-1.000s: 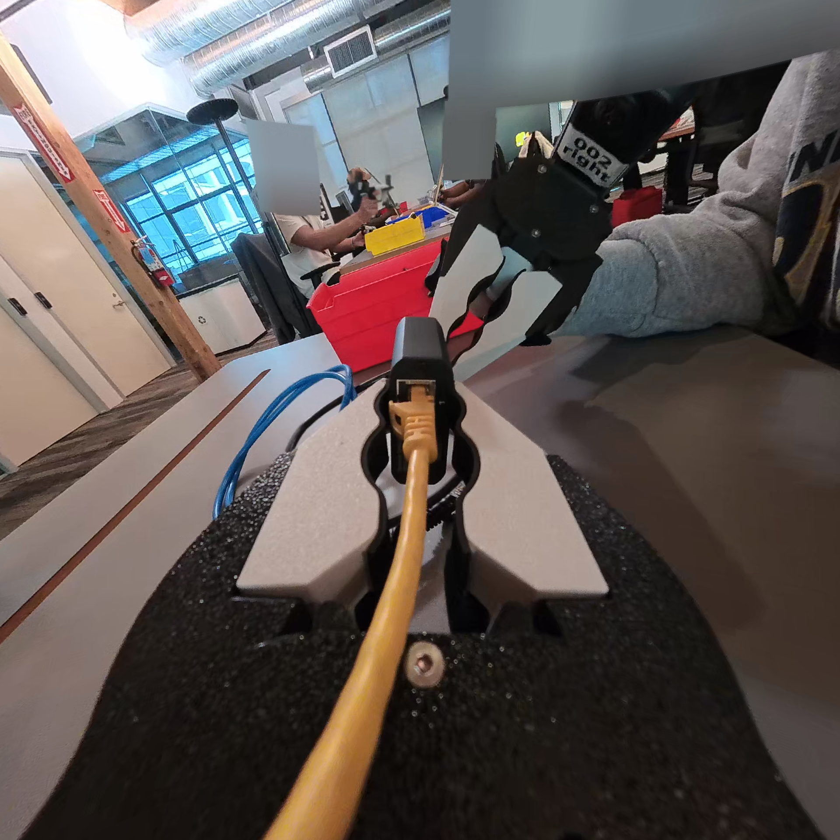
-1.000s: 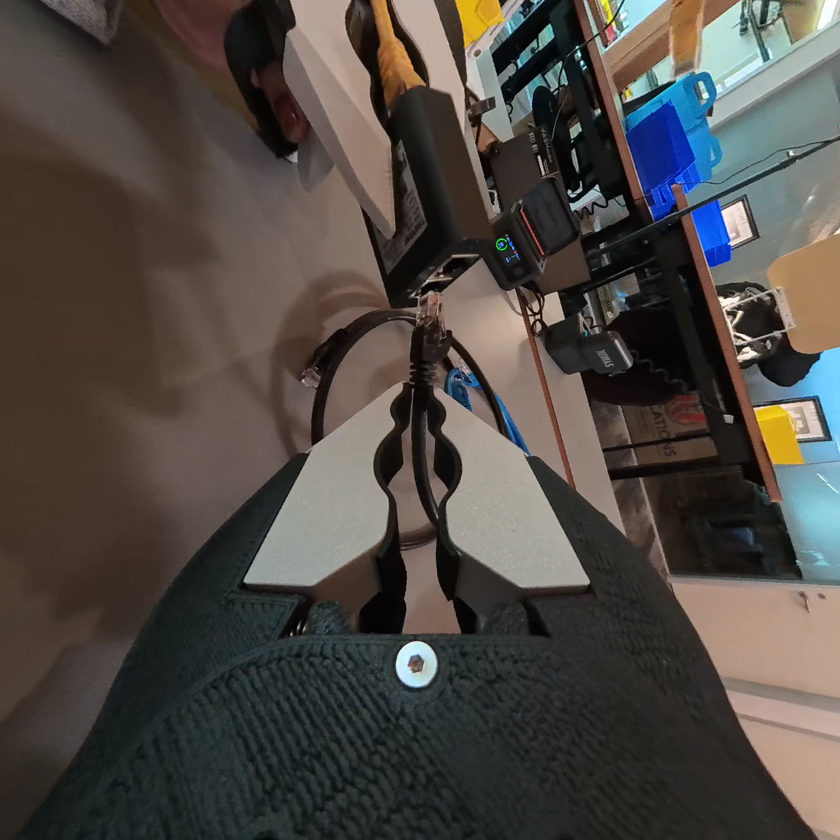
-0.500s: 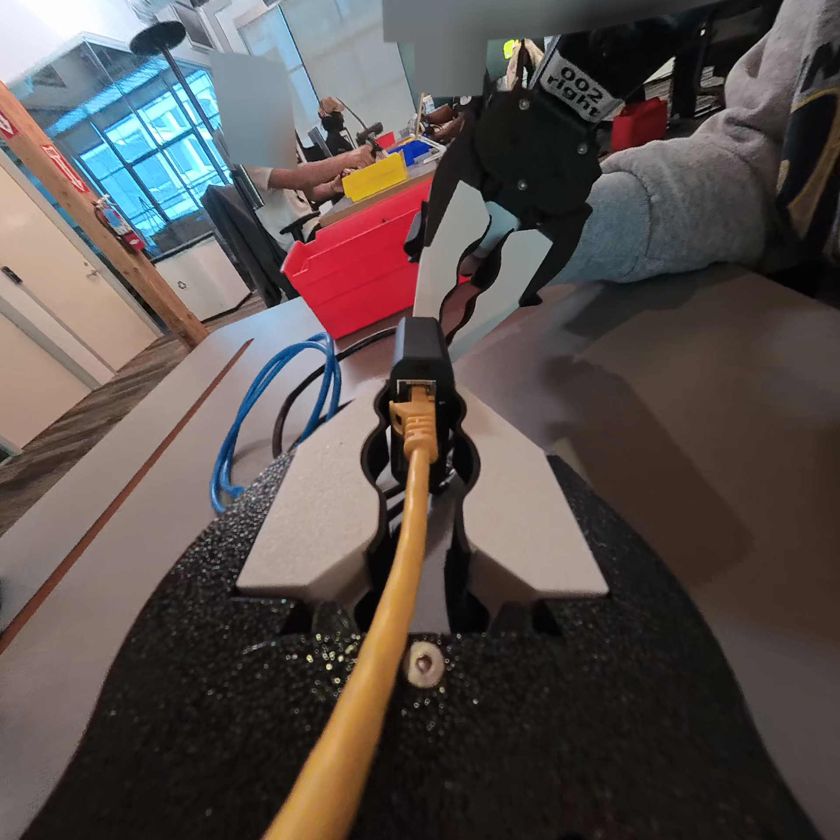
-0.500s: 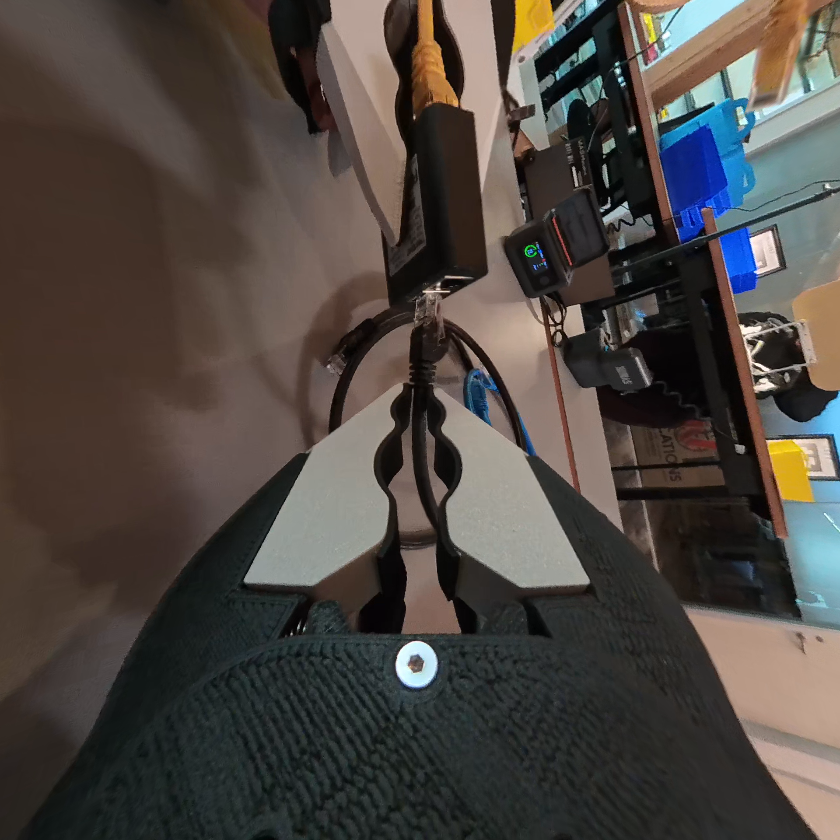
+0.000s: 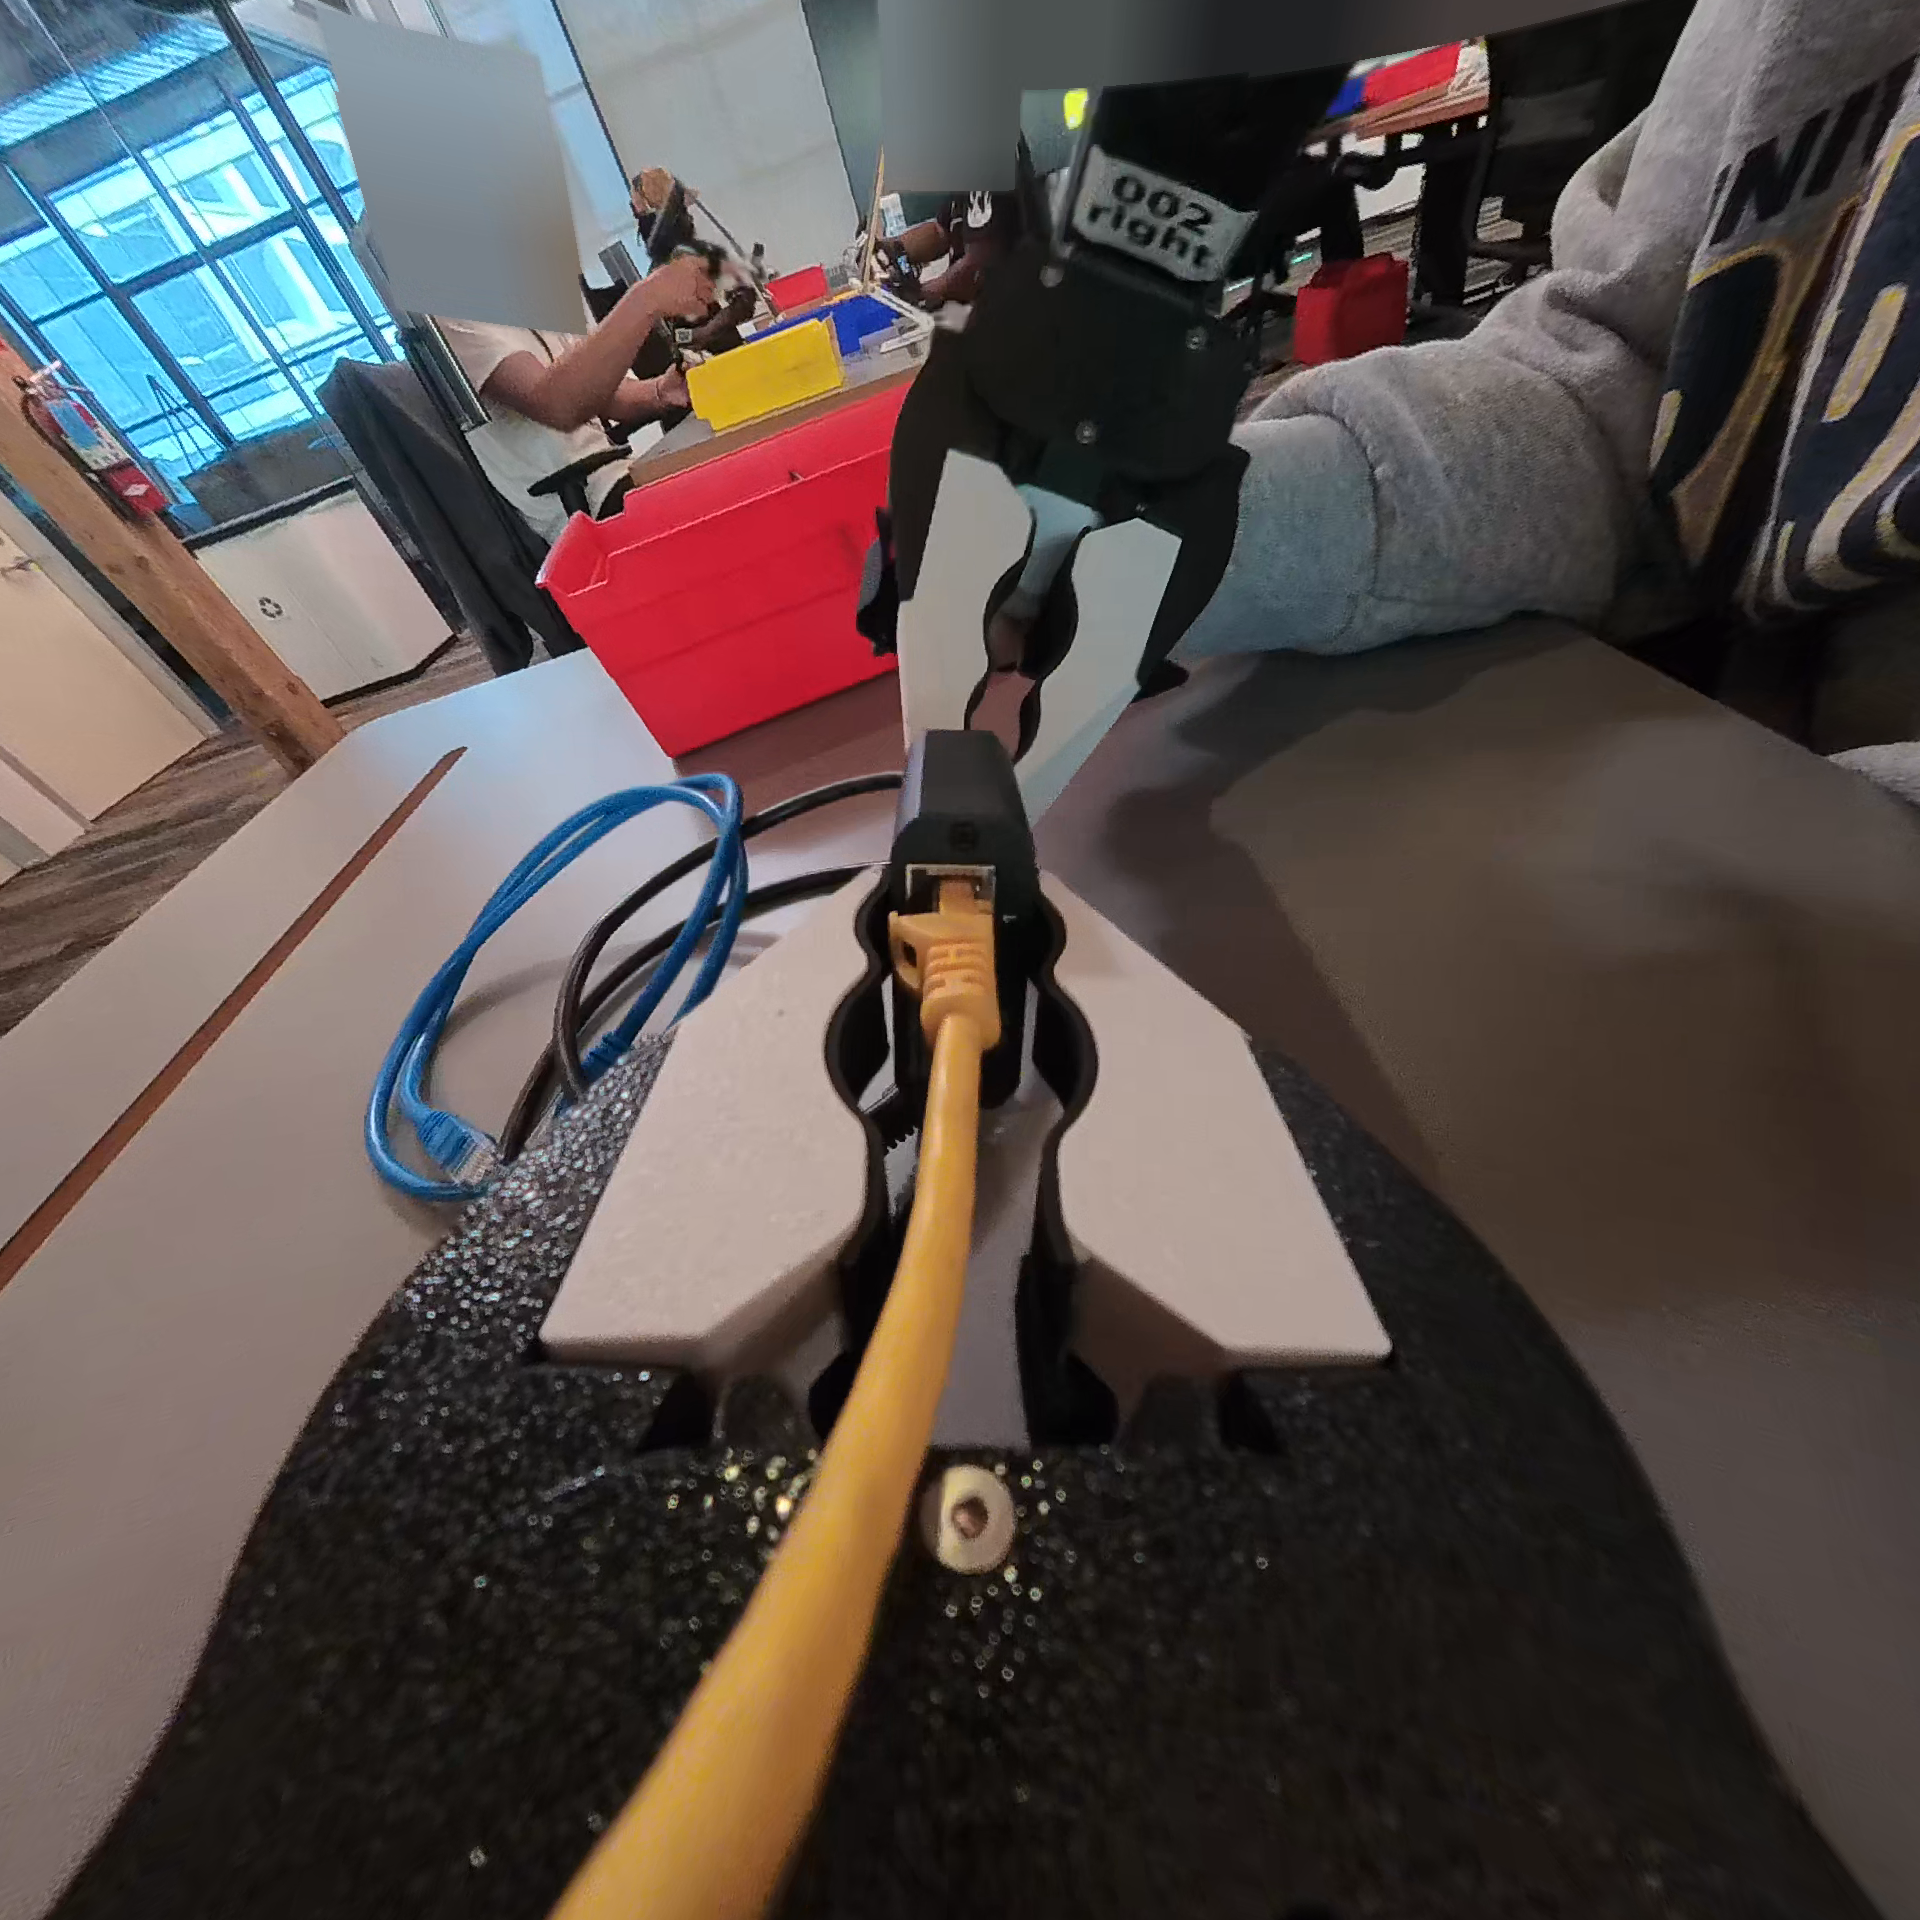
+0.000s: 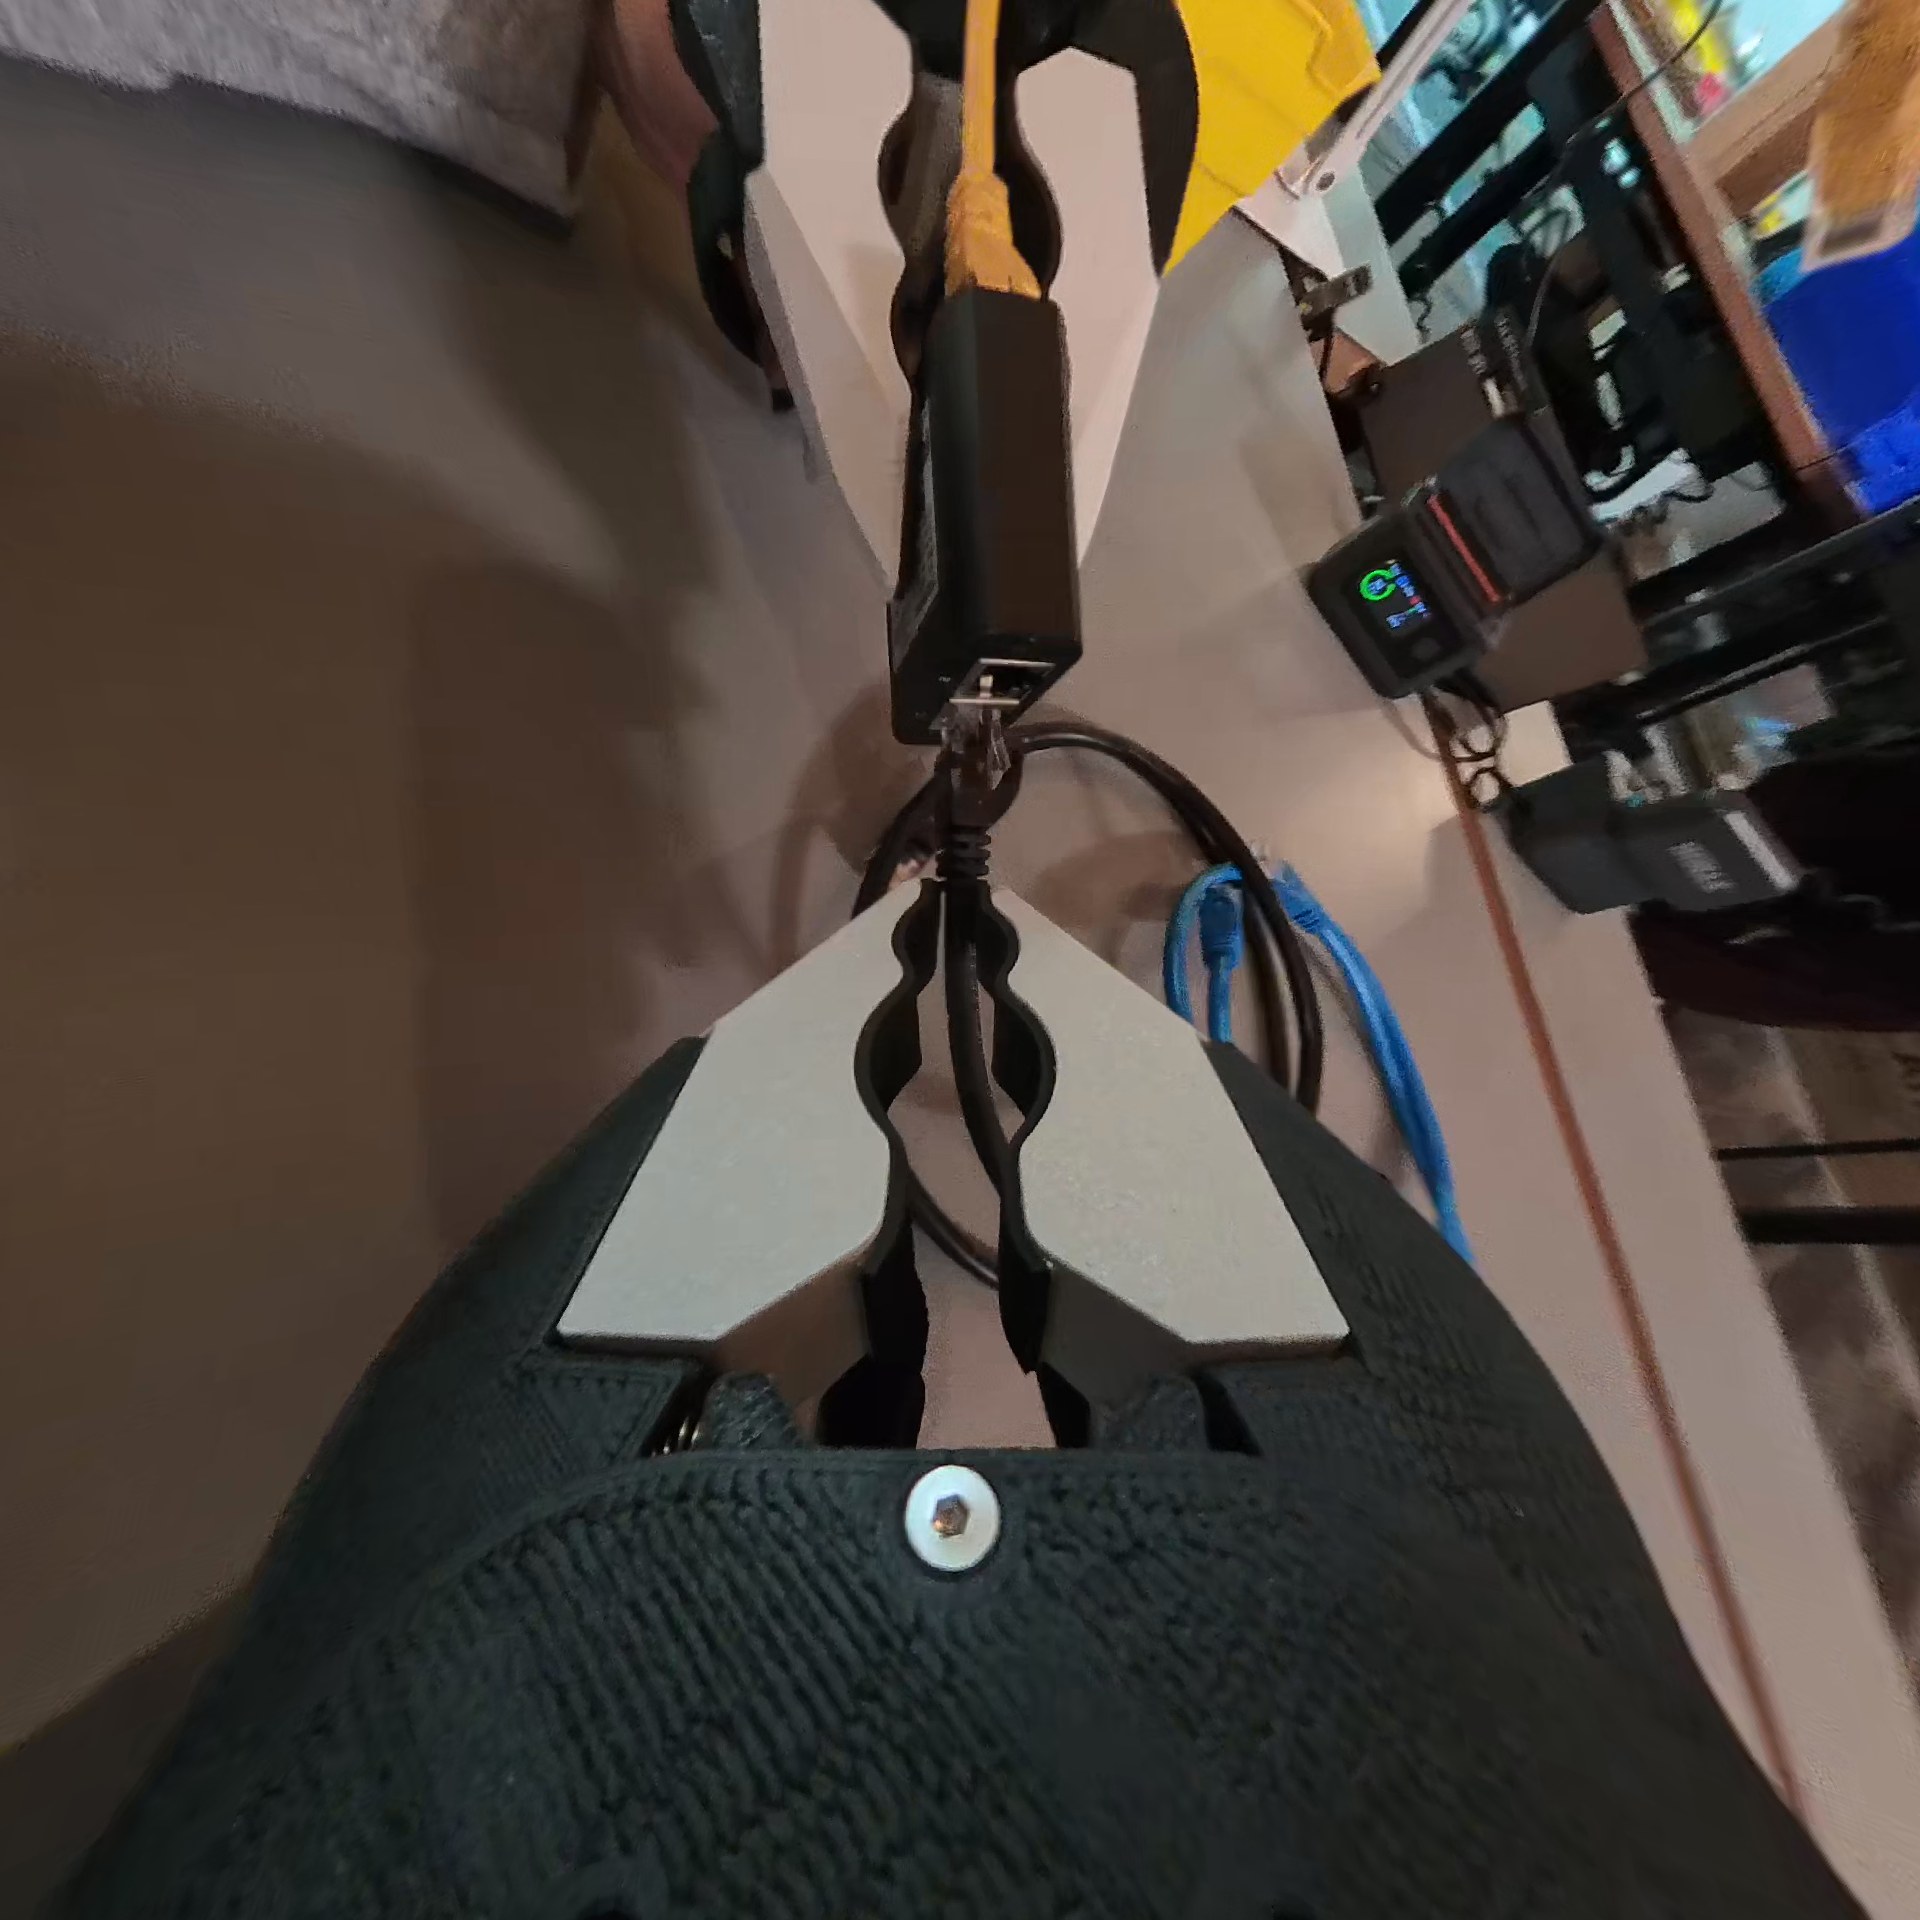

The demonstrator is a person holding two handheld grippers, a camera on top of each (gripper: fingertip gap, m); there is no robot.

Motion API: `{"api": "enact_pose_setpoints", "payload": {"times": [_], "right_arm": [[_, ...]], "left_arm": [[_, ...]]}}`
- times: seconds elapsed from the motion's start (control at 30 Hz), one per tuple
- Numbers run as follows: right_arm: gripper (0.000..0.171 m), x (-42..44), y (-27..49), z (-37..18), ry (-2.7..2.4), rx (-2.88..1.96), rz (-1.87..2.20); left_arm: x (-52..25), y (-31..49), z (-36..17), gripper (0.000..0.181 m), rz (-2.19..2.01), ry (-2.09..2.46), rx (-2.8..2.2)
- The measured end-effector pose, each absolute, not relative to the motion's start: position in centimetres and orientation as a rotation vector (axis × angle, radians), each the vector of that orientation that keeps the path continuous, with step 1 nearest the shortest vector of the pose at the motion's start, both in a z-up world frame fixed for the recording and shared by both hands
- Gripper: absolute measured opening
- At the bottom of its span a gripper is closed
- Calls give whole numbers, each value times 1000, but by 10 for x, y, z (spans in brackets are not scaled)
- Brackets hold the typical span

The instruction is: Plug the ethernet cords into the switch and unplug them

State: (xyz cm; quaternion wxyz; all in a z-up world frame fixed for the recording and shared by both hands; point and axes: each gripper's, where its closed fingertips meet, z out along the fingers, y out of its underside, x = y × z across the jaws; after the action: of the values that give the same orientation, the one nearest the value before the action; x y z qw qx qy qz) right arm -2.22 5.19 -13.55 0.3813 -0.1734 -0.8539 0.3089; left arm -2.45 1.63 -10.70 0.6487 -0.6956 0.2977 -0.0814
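Small black switch (image 5: 961, 821), matte plastic, boxy & elongated, held off the grey surface (image 5: 1455, 935) between both grippers. Long axis running gripper to gripper, one port per end. Left gripper (image 5: 961, 1013) fingers narrow, clamped on near end of switch; yellow cord (image 5: 940, 1195) w/ ribbed boot seated in that port, trailing back over the gripper's grainy black body. Right gripper (image 6: 961, 914) fingers nearly closed, pinching black cord (image 6: 971, 821) just behind its ribbed boot; clear plug tip right at the far port's mouth (image 6: 1003, 681), seated or not: can't tell, pic blurred. Blue cord (image 5: 582, 956) coiled loose on surface, off to one side, overlapping black cord's loop. Red bin (image 5: 727, 582) beyond the far edge.
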Motion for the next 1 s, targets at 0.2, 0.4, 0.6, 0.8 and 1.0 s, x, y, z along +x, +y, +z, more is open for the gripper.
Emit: {"api": "enact_pose_setpoints", "payload": {"times": [0.2, 0.4, 0.6, 0.8, 1.0], "right_arm": [[5, -27, 50, -159, -2241, -570, 995], [9, -30, 48, -171, -2278, -639, 1042], [5, -34, 51, -176, -2284, -672, 993], [4, -33, 44, -150, -2186, -732, 1256], [3, -33, 43, -150, -2186, -714, 1231]], "left_arm": [[-26, 20, -120, 21, -180, 687, -1667], [-31, 21, -132, 21, -163, 688, -1757], [-37, 21, -143, 21, -153, 682, -1837], [-36, 20, -111, 22, -285, 564, -1660], [-37, 22, -111, 23, -339, 537, -1679]]}}
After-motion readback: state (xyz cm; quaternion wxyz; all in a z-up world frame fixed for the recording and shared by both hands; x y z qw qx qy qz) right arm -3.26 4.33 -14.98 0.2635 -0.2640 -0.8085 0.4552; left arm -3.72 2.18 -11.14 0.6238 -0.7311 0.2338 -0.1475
